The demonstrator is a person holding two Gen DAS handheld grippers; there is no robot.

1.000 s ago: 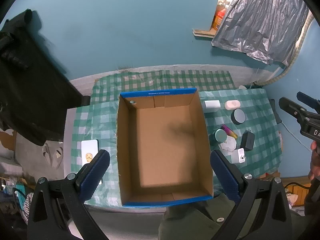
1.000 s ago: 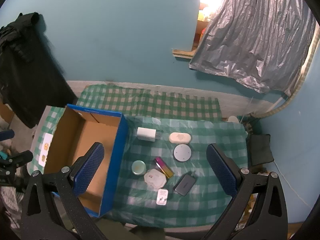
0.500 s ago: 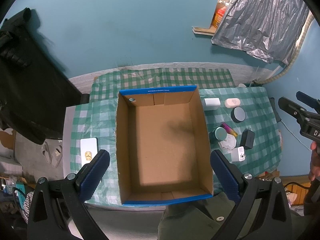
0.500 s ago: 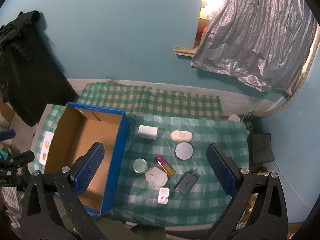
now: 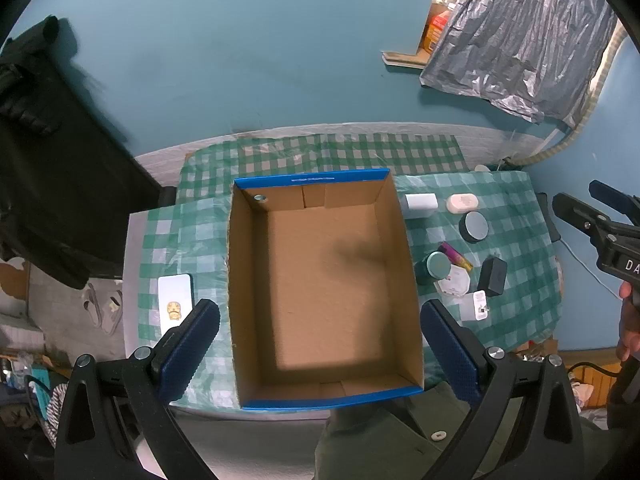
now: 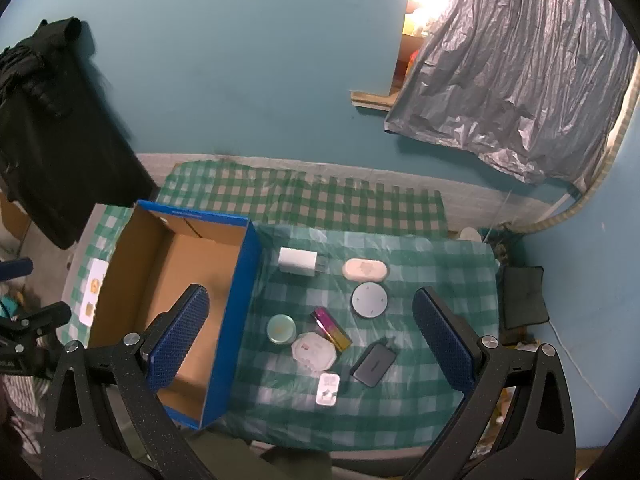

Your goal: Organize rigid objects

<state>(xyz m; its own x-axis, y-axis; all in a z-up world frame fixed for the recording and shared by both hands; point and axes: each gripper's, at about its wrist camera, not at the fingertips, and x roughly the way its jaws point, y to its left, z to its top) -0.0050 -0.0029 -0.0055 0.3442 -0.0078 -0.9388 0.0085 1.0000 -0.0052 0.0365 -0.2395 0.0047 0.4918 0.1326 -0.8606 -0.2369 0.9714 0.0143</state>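
Observation:
An empty blue-edged cardboard box (image 5: pixel 396 216) (image 6: pixel 234 312) sits on a green checked tablecloth. Right of it lie several small objects: a white charger (image 6: pixel 297 261), a pale oval case (image 6: pixel 365 269), a grey round disc (image 6: pixel 369 299), a teal-lidded jar (image 6: pixel 281 328), a pink-gold bar (image 6: pixel 331 328), a white hexagonal box (image 6: pixel 313 351), a dark power adapter (image 6: pixel 374 362) and a small white tag (image 6: pixel 328 389). My left gripper (image 5: pixel 320 354) is open high above the box. My right gripper (image 6: pixel 310 338) is open high above the objects.
A white phone (image 5: pixel 175 297) lies on the cloth left of the box. A teal wall runs behind the table. A black garment (image 6: pixel 48 128) hangs at the left. A silver plastic sheet (image 6: pixel 508 92) hangs at the right. Sandals (image 5: pixel 102 312) lie on the floor.
Both grippers have risen slightly, so the table looks a little smaller. Nothing on the table has moved.

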